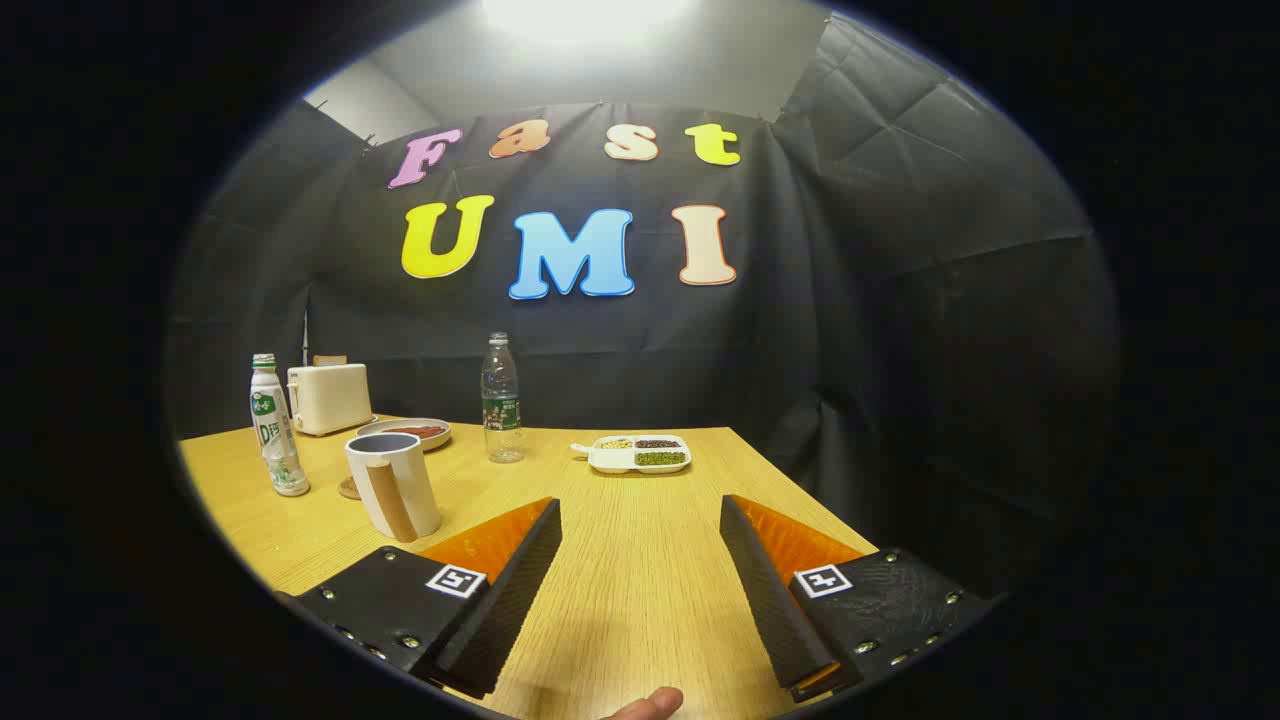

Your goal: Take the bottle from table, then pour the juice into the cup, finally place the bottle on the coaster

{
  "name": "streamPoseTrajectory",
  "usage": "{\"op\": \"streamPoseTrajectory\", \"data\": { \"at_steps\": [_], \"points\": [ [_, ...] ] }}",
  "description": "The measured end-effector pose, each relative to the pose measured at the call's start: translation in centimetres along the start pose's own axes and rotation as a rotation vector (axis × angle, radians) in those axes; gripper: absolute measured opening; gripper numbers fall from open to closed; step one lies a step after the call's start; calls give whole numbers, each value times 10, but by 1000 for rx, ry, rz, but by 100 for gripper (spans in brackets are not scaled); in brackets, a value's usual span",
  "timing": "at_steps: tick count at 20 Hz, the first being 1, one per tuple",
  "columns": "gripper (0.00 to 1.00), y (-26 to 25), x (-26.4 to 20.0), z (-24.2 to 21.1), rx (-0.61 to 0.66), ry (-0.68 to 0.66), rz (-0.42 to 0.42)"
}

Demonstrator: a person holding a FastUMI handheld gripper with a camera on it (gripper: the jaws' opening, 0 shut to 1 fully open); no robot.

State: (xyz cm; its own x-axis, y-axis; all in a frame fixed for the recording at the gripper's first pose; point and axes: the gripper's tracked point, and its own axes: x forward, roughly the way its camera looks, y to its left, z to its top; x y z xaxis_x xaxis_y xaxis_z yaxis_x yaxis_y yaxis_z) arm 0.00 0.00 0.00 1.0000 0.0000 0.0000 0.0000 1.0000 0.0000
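Fingers [520, 560] of the gripper [640, 530] are spreading wide, gripping nothing, hovering over the table [640, 590]. Left of the cup [392, 485], white bottle [276, 428] is standing; coaster [349, 488] peeking behind cup; clear bottle [502, 400] and sectioned tray [640, 453] sitting right of cup.

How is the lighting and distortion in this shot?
Gripper view: a bright overhead lamp blows out to white glare; fisheye bends the light wooden table's edge; the open black-and-orange gripper and the white cup with wooden handle stay sharp.
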Motion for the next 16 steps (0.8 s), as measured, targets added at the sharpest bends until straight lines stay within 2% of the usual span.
{"op": "streamPoseTrajectory", "data": {
  "at_steps": [3,6,8,10,13,16],
  "points": [
    [96,-3,8,-4,3,1,-4],
    [97,-2,51,-9,-8,45,-10],
    [97,-5,72,2,-39,27,-34],
    [97,3,84,14,-32,5,-19],
    [97,7,85,20,-55,16,-36],
    [97,20,65,33,11,4,-69]
  ]
}}
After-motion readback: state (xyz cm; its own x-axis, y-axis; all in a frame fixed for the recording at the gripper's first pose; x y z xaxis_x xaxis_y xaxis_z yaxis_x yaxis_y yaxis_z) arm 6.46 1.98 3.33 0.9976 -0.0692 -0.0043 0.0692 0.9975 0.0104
